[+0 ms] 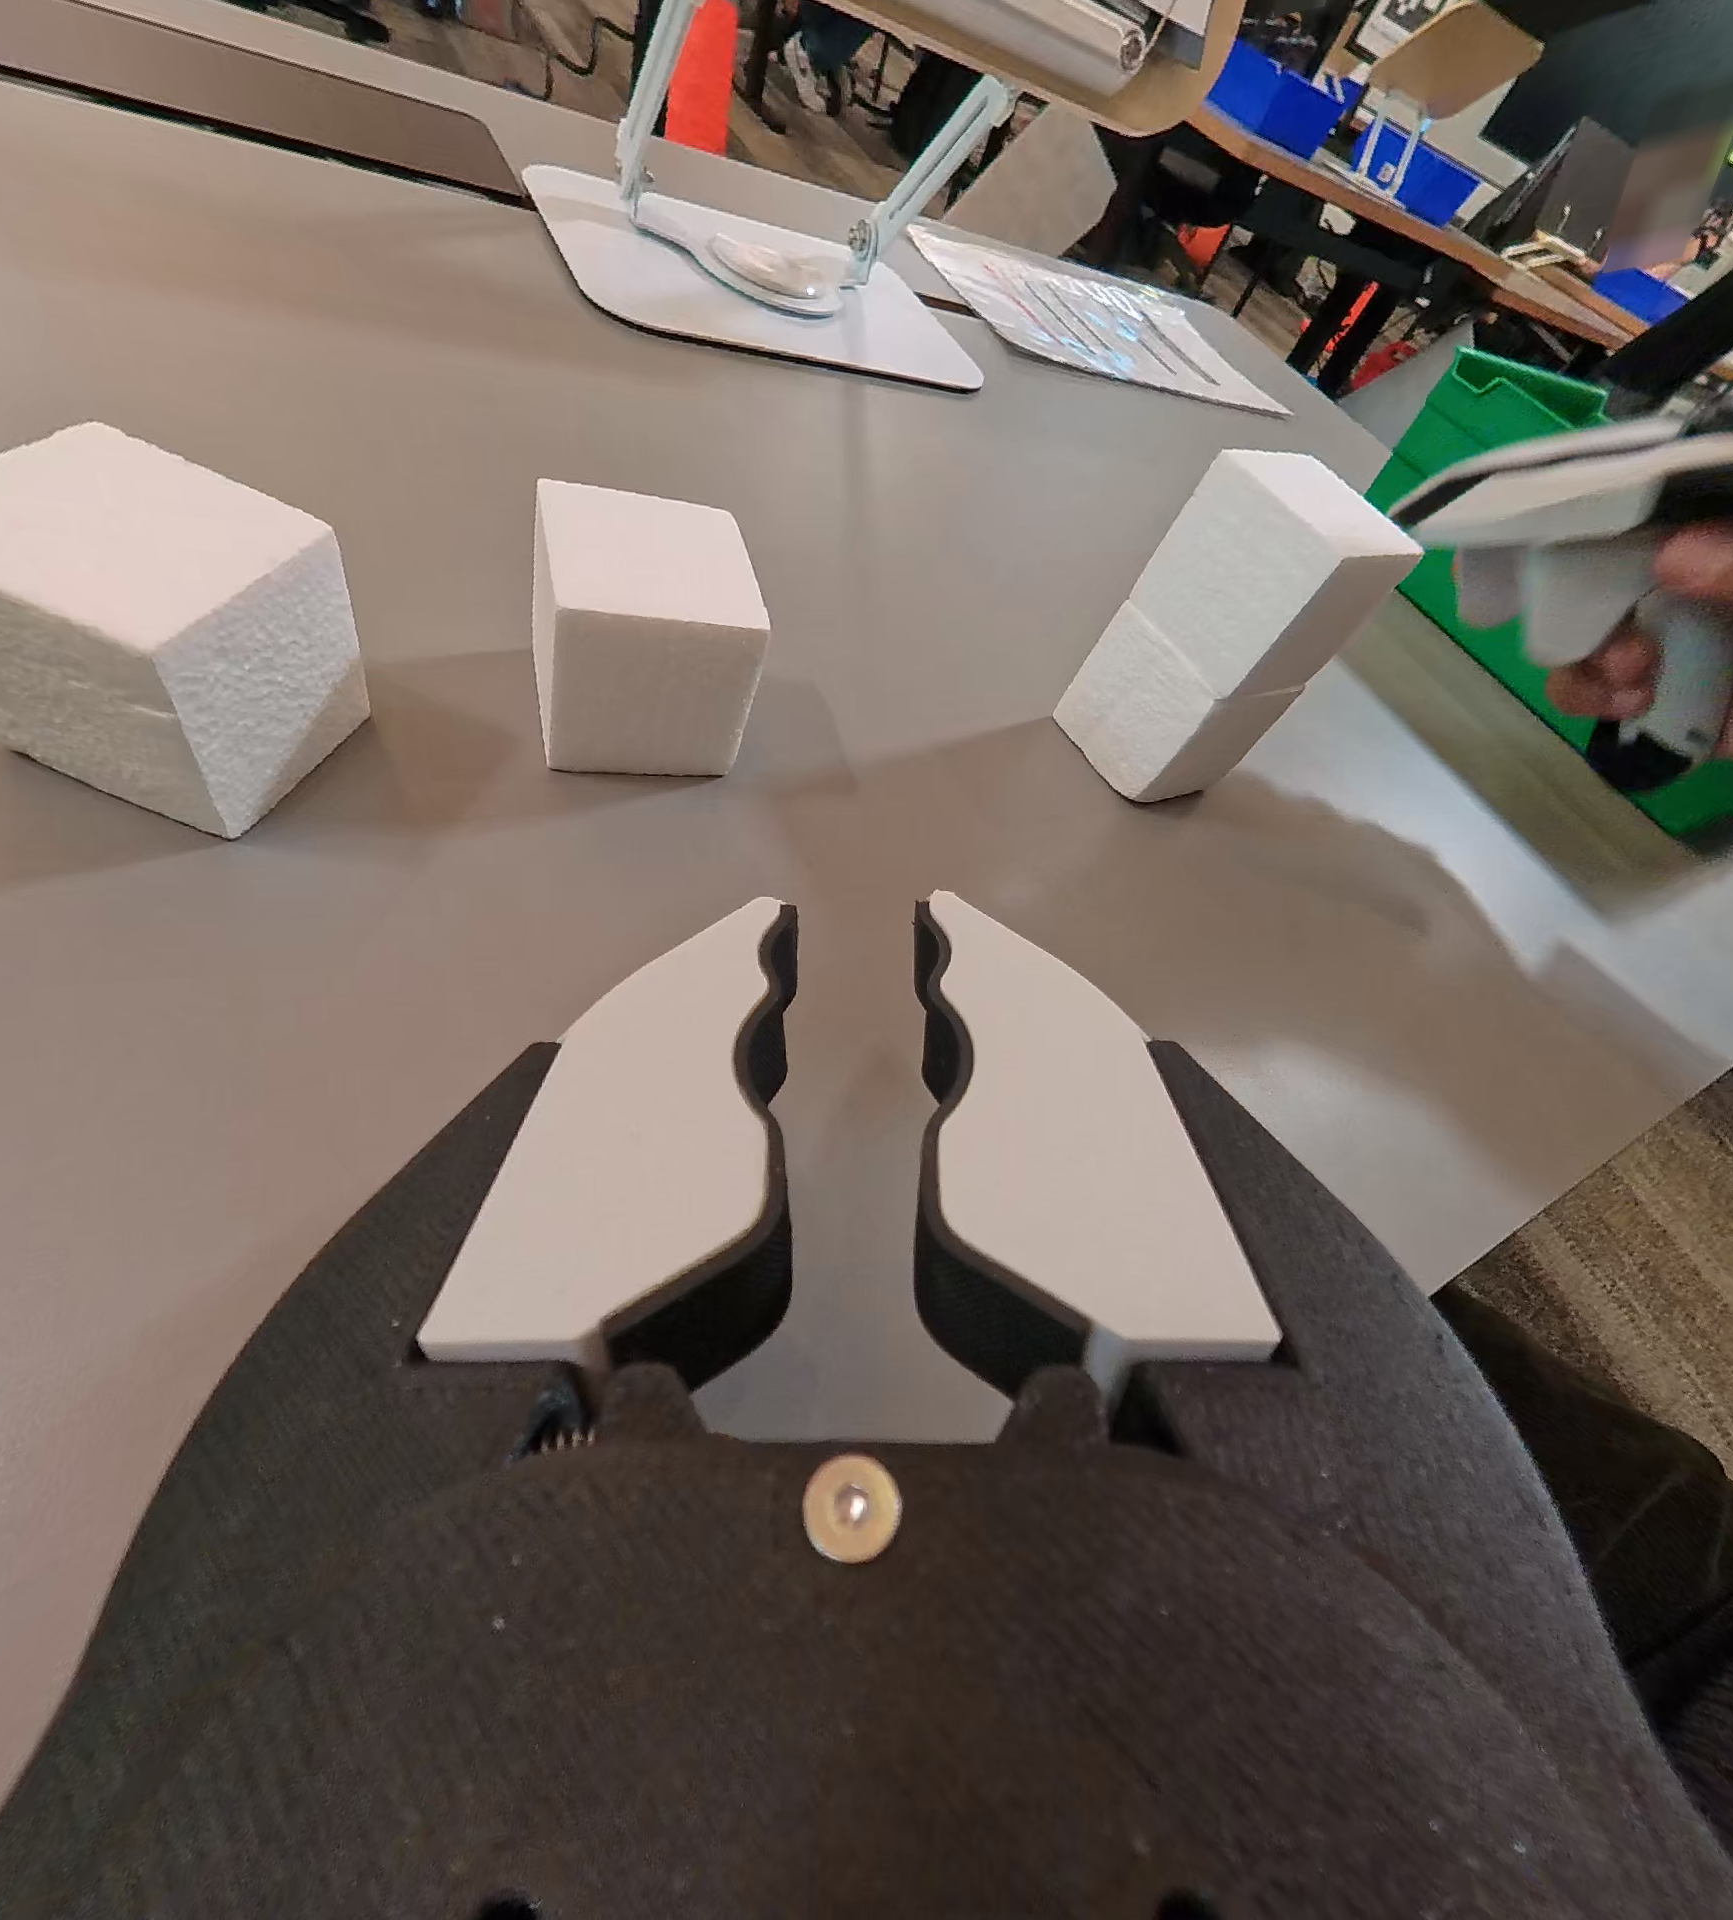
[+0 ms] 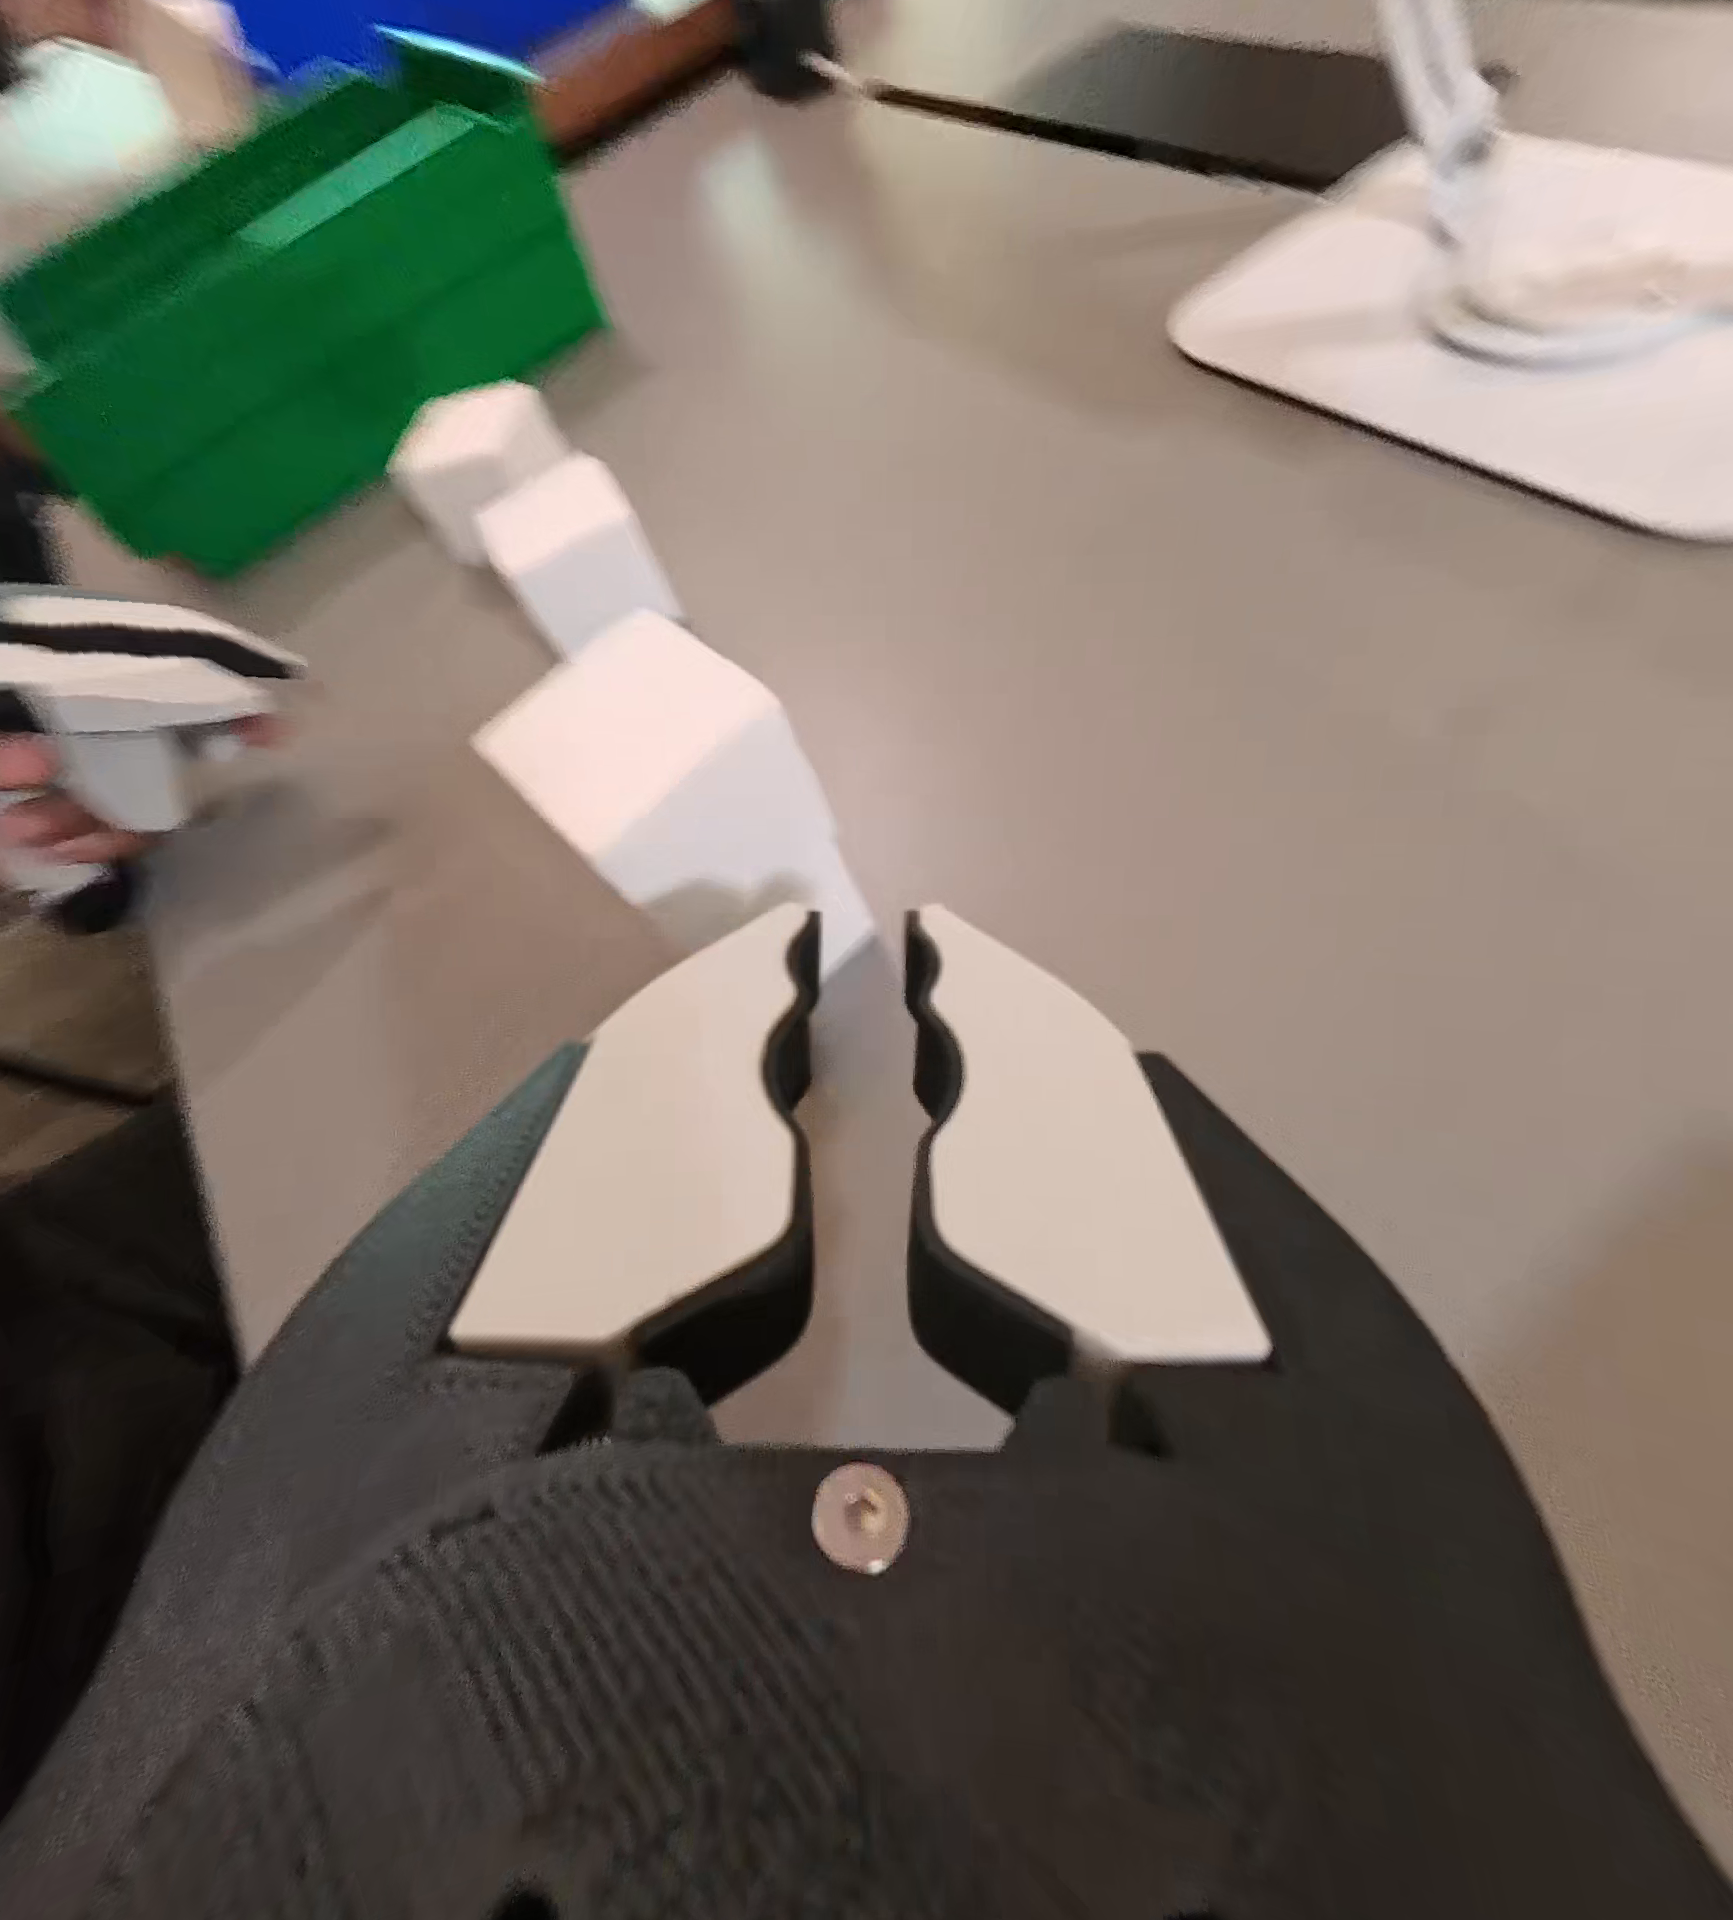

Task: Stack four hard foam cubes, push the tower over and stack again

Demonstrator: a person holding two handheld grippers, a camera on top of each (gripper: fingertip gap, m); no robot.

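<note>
Foam blocks: three in row across grey table (image 1: 218,987), well apart. Big block (image 1: 129,623) at left end, cube (image 1: 649,623) in middle, tall block (image 1: 1226,623) at right end, long axis upright, seam across middle. Left gripper (image 1: 854,914) hovers near cube, jaws slightly apart, empty. Right gripper (image 2: 862,925) beside nearest block (image 2: 675,769), jaws slightly apart, empty; view blurred. Risk: light foam likely slides or topples if nudged. Green bin (image 2: 301,312) beyond table edge.

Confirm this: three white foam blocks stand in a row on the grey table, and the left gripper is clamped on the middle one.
Not quite. The left wrist view shows the left gripper open and empty over the bare grey table, short of the row and touching nothing. The rest holds: the left foam block, the middle foam block and the right foam block stand in a row on it.
</note>
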